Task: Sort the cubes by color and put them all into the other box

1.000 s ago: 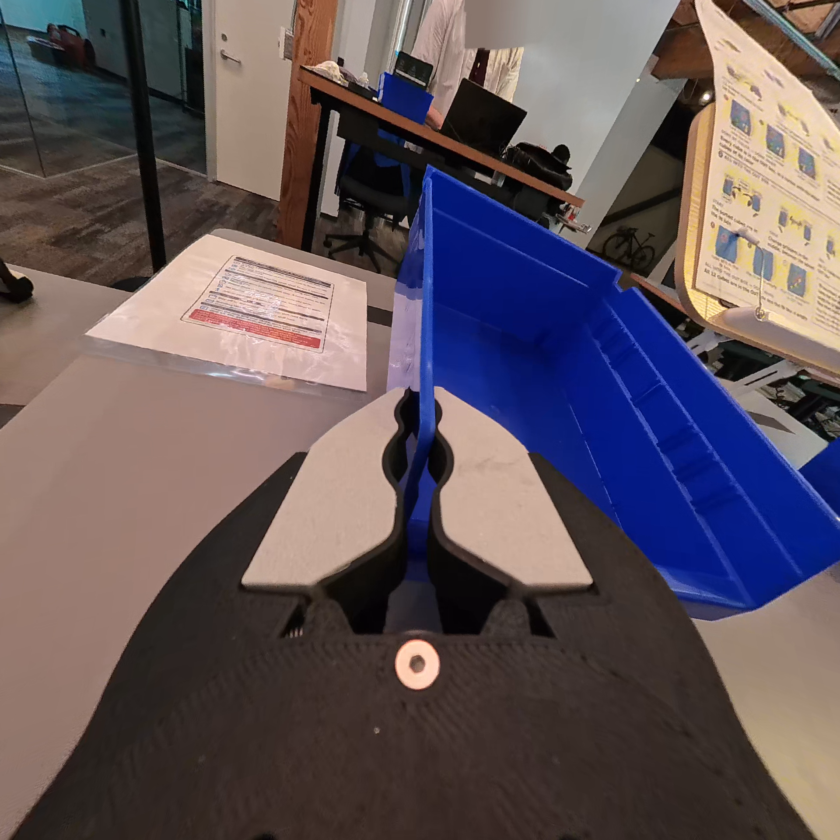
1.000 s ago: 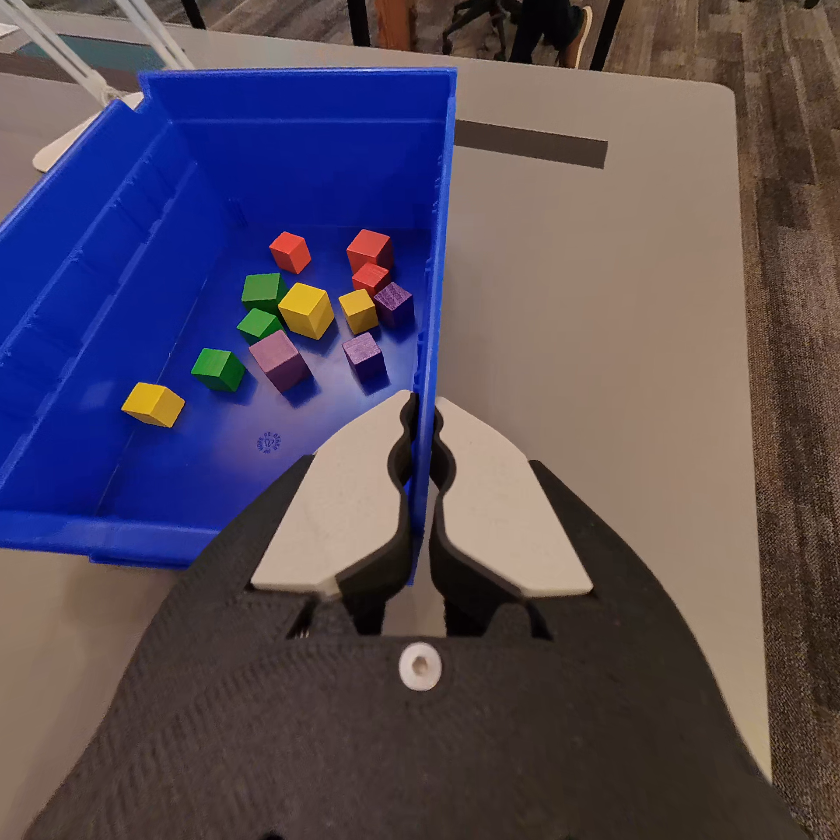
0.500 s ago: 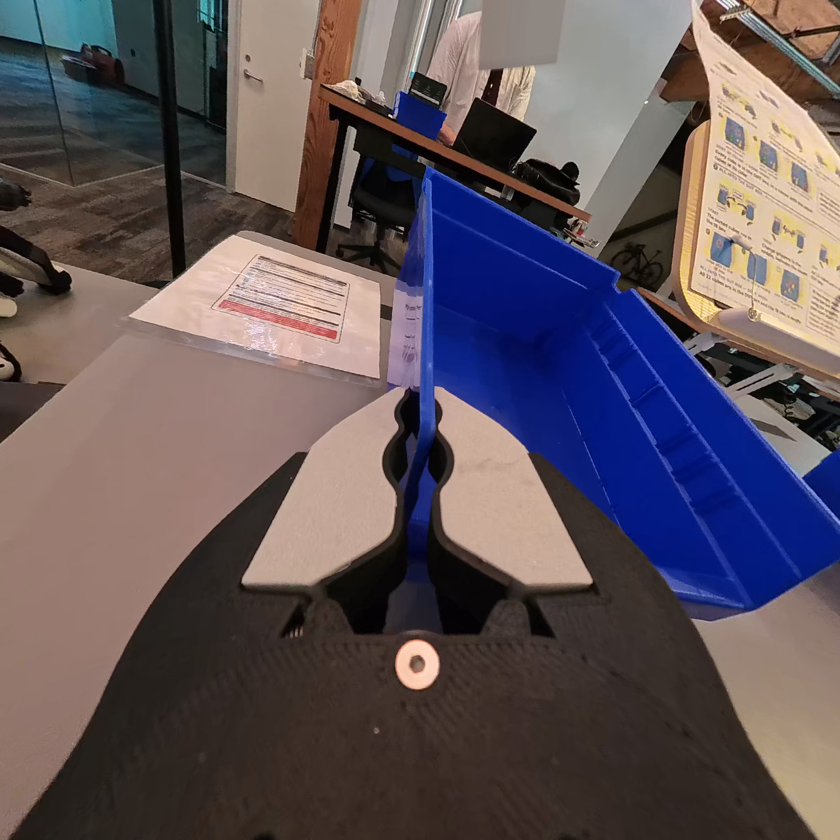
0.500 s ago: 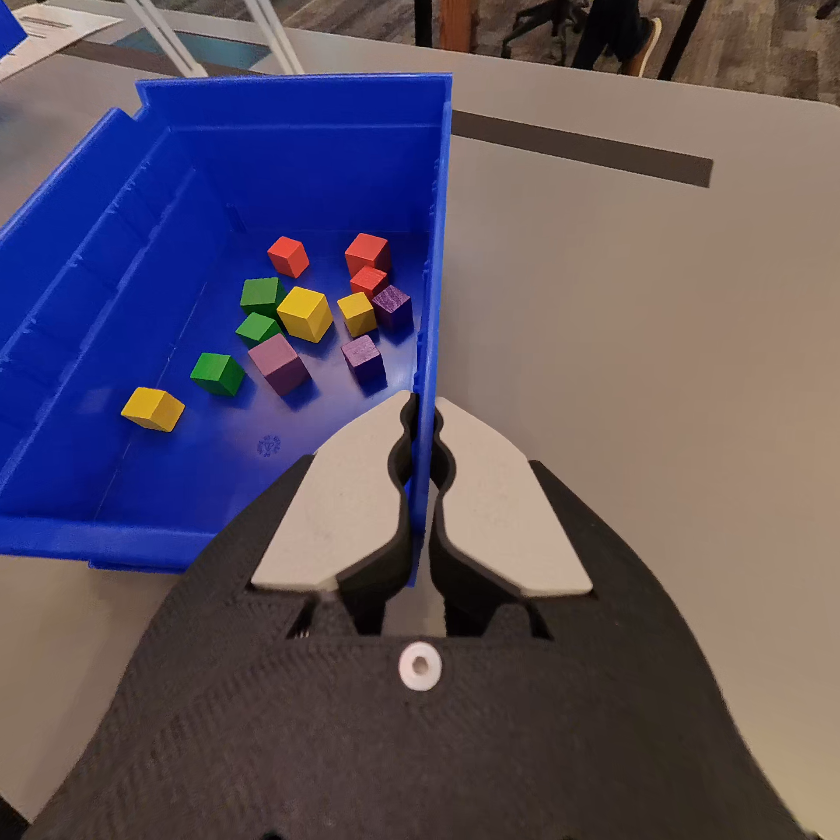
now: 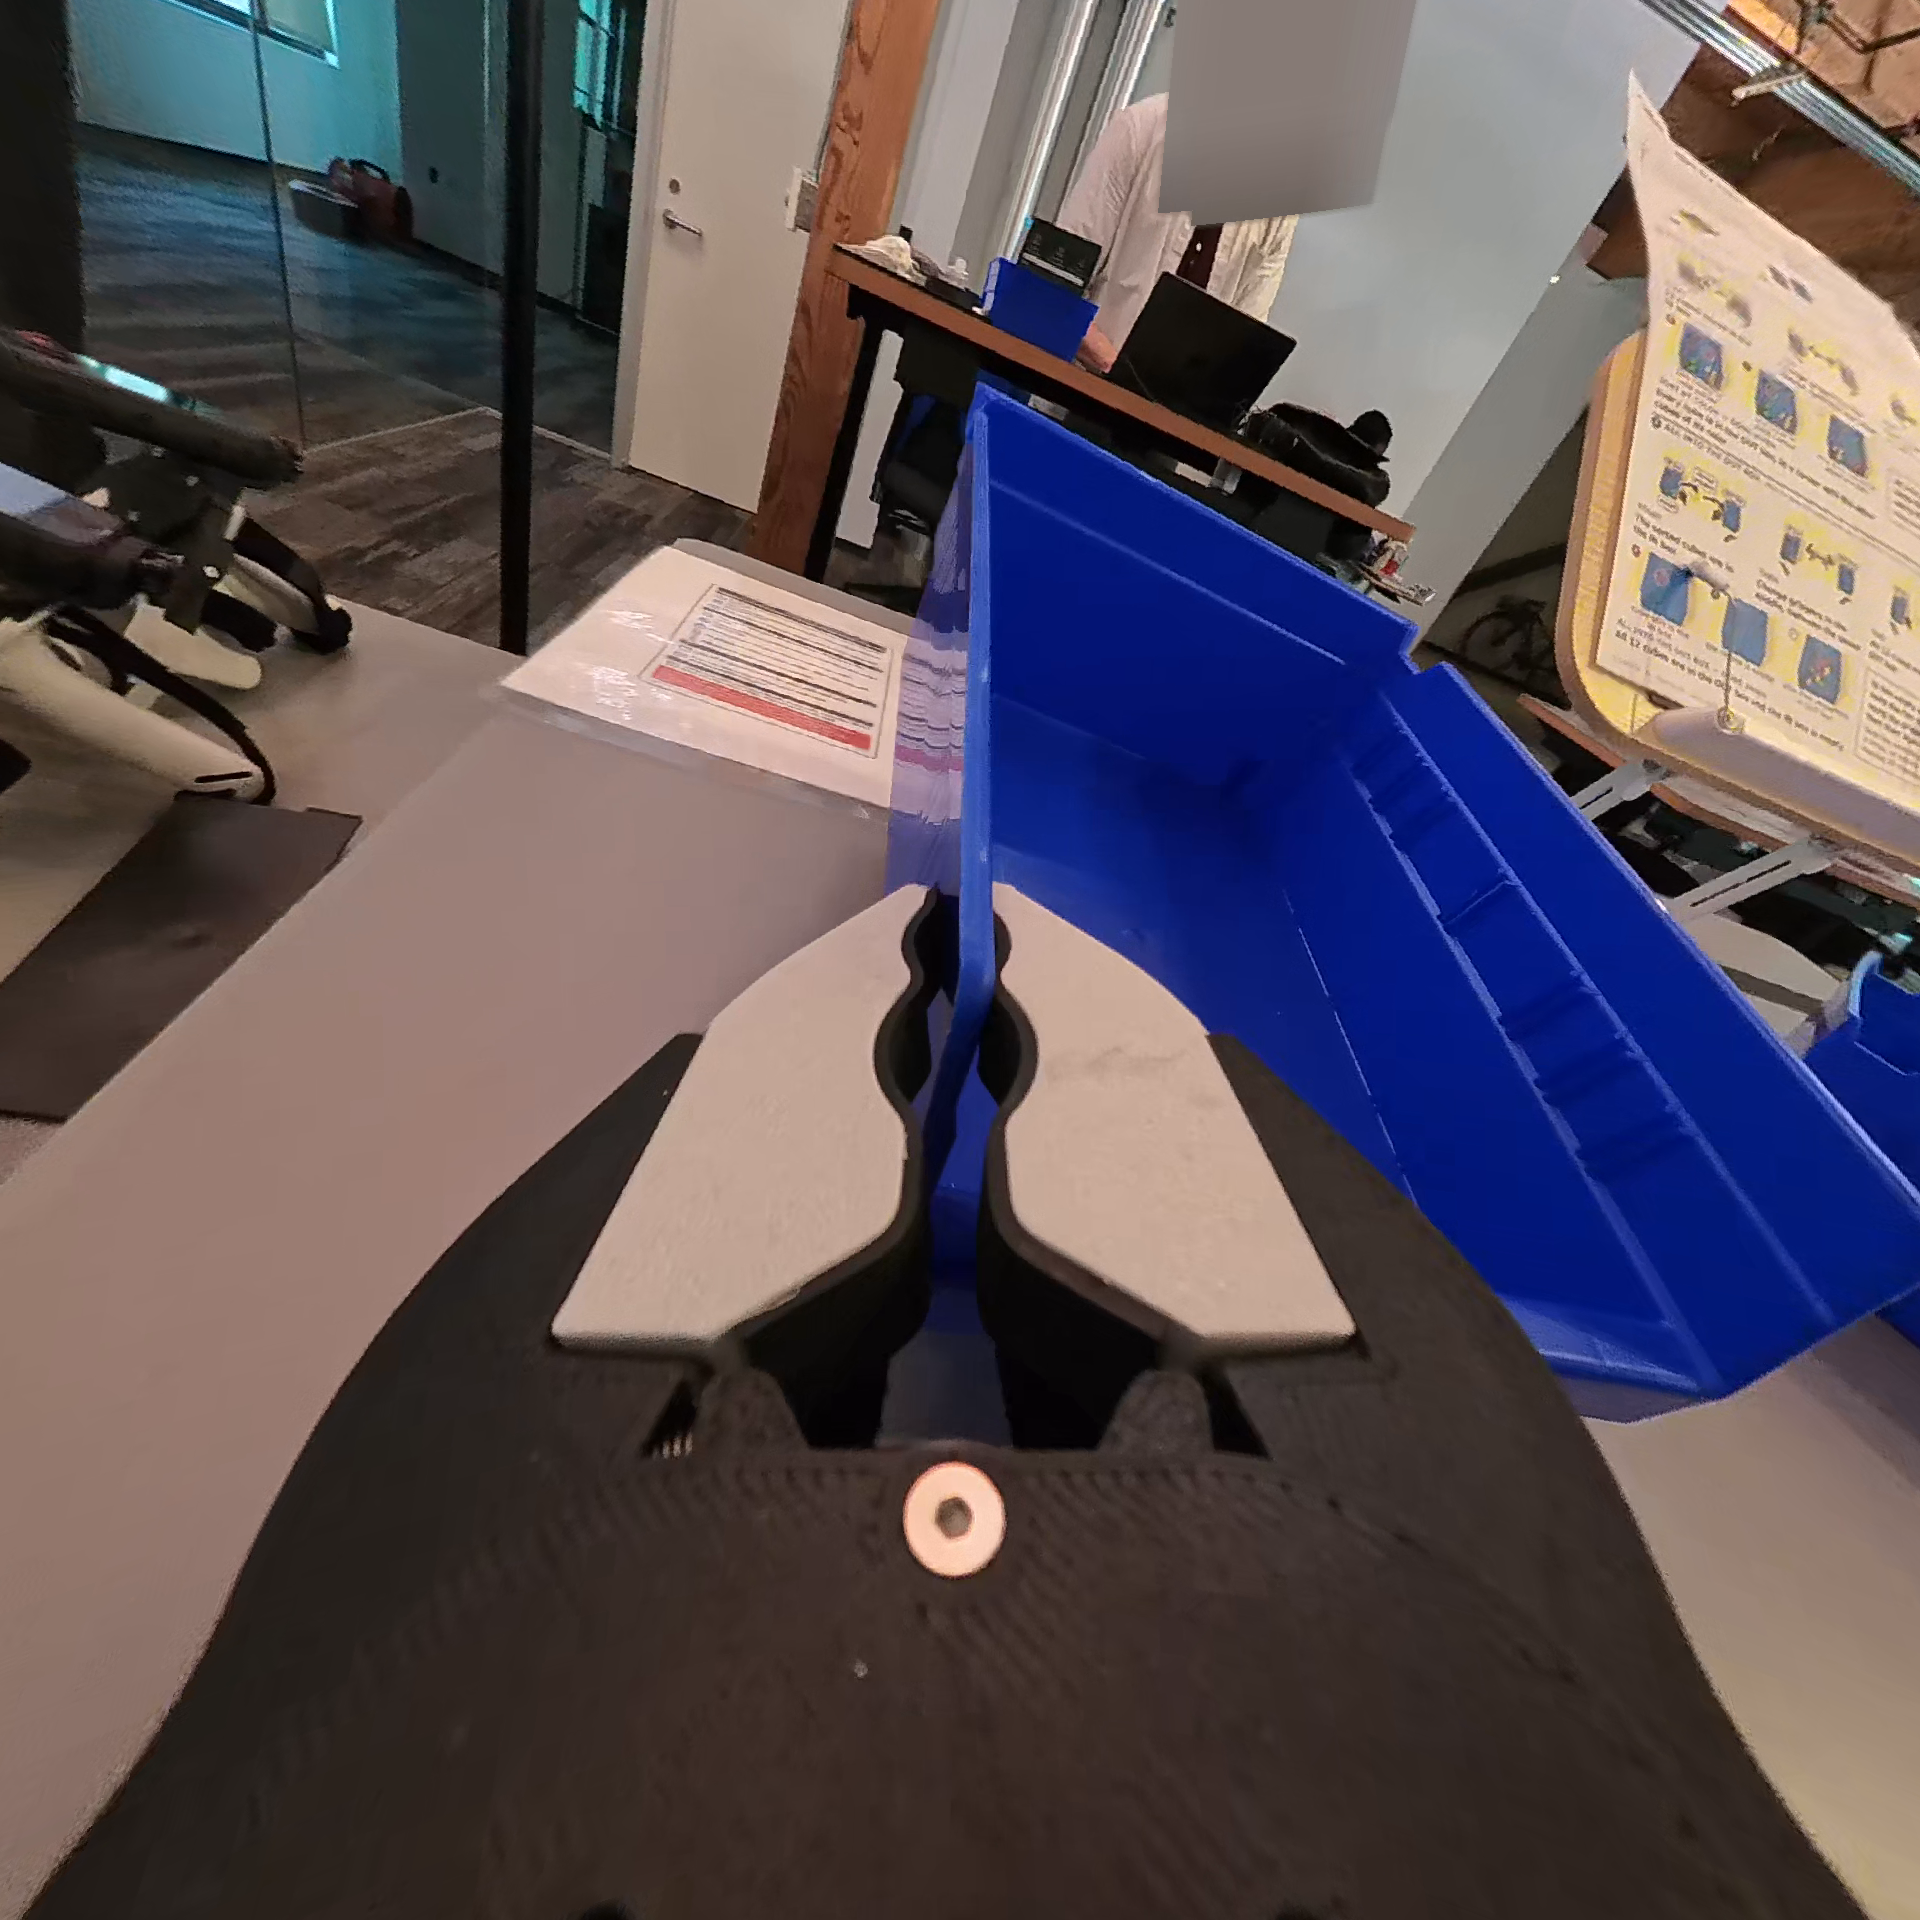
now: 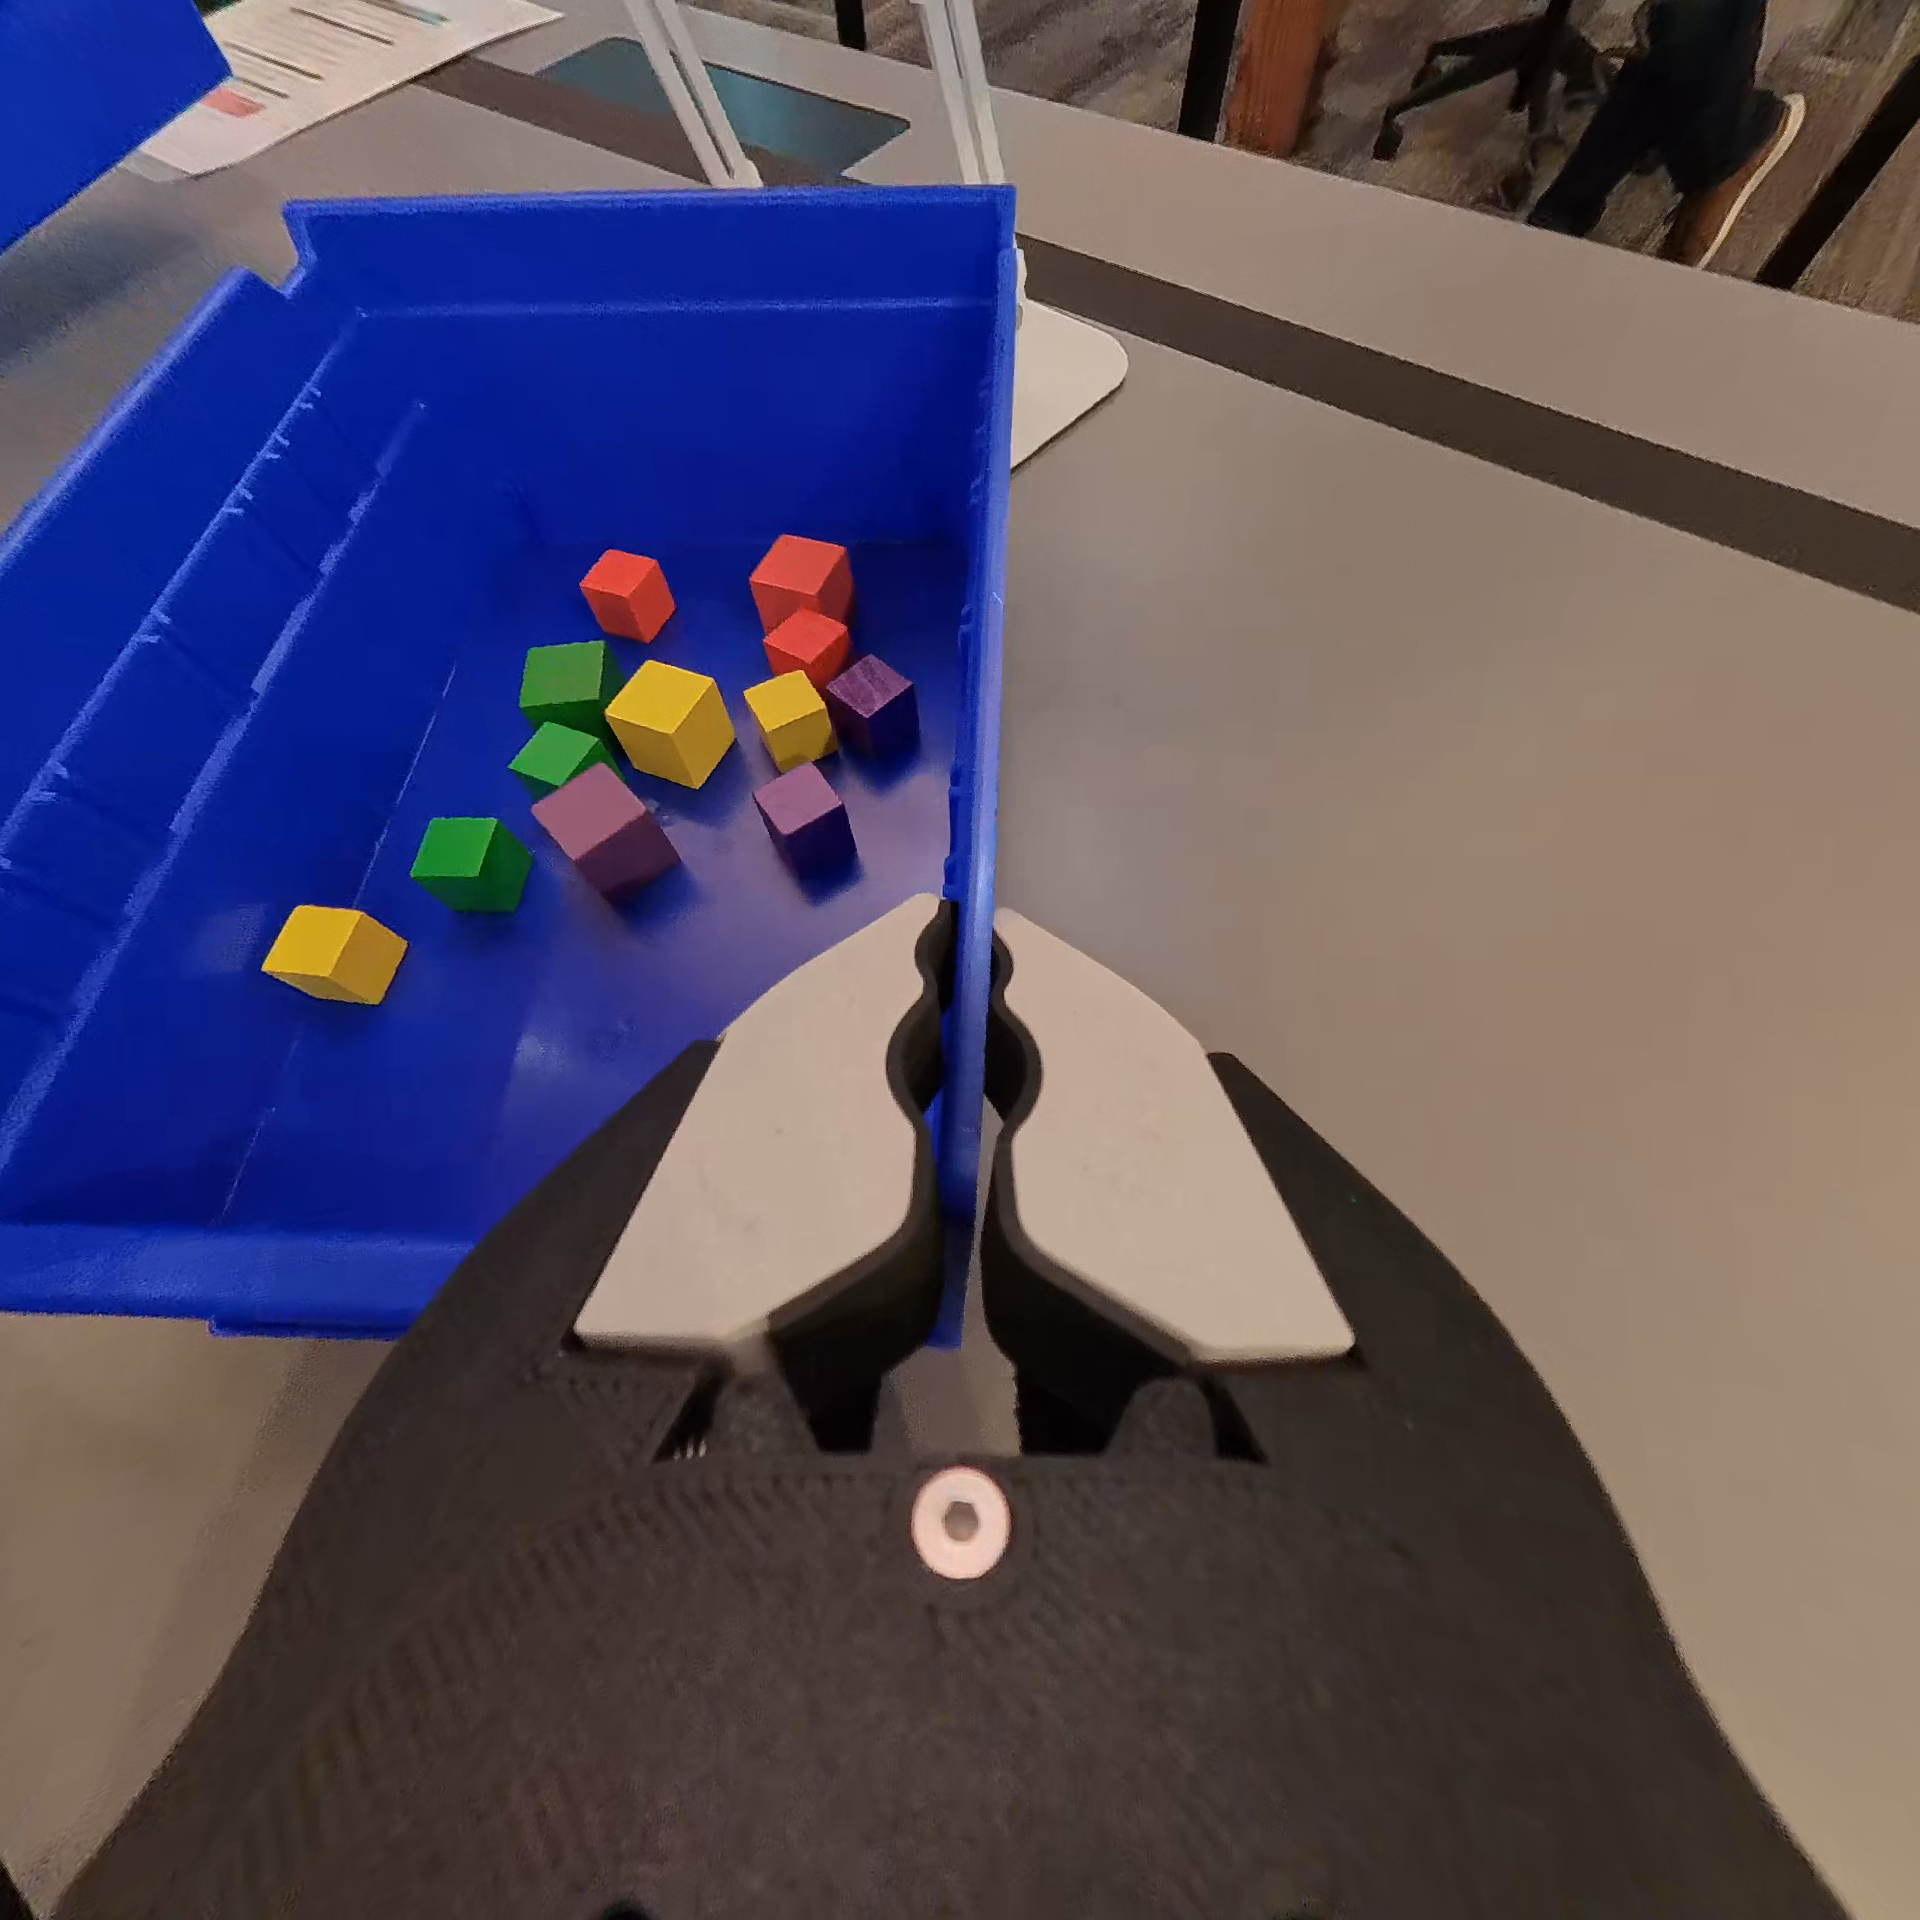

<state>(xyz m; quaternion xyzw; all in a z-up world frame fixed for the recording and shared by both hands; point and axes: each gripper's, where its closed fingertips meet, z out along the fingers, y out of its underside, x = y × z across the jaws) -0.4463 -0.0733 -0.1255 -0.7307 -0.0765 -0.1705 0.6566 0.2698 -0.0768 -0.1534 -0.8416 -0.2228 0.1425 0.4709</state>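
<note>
Fingers of left gripper (image 5: 961,940) clamped on side wall of empty blue box (image 5: 1195,862); fingers of right gripper (image 6: 961,940) clamped likewise on wall of cube box (image 6: 665,395). Best kept level and moved slowly, grip firm, so nothing slides. Beyond right gripper, toward 11 o'clock: twelve loose cubes (image 6: 670,722), red, green, yellow, purple, unsorted on box floor. Grey table (image 6: 1455,831) underneath.

Pretty standard office: grey table (image 5: 436,1018) up front, dark wood-look floor (image 5: 343,343), glass partition (image 5: 208,208) on the left, white door (image 5: 707,260) next to a wooden post (image 5: 842,260). Further back there's a wooden desk (image 5: 1122,384) with a laptop (image 5: 1205,343) and a person (image 5: 1174,239) behind it.
</note>
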